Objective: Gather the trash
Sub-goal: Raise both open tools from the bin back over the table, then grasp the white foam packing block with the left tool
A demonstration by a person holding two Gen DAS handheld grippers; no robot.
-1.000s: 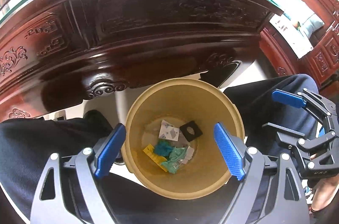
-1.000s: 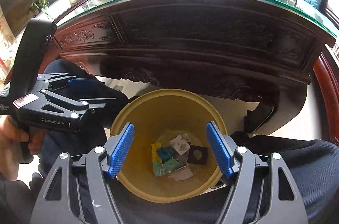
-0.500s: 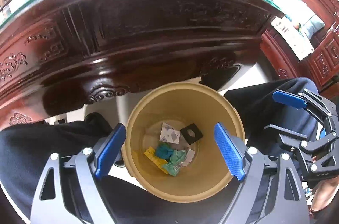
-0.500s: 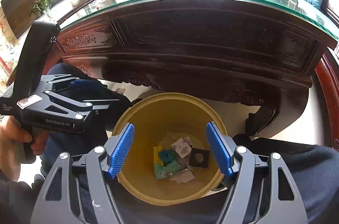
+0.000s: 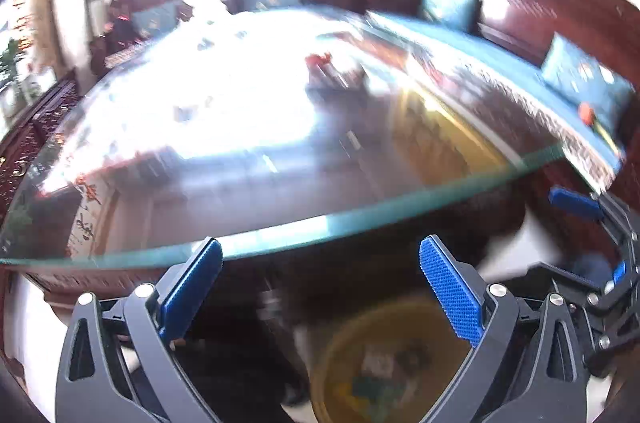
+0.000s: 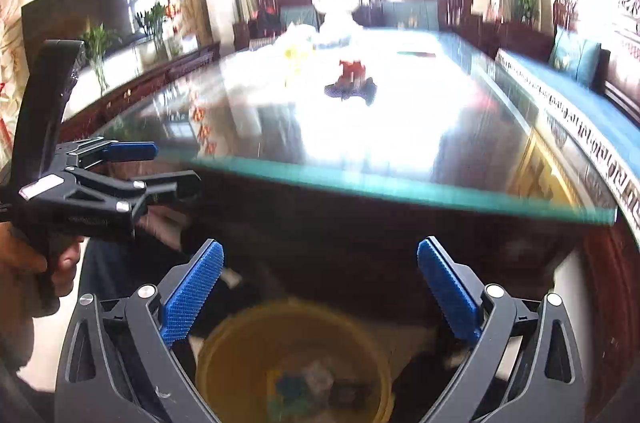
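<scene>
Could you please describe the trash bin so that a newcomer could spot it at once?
Find the long glass-topped table of dark carved wood. On the floor below its near edge stands a round yellow bin, the only yellow container there, with scraps of trash inside.

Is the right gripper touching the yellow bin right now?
Apart. In the right wrist view the right gripper has open, empty jaws well above the yellow bin, whose rim sits far below the pads.

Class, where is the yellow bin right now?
The yellow bin sits on the floor below the glass table edge, low in both wrist views, under the right gripper.
</scene>
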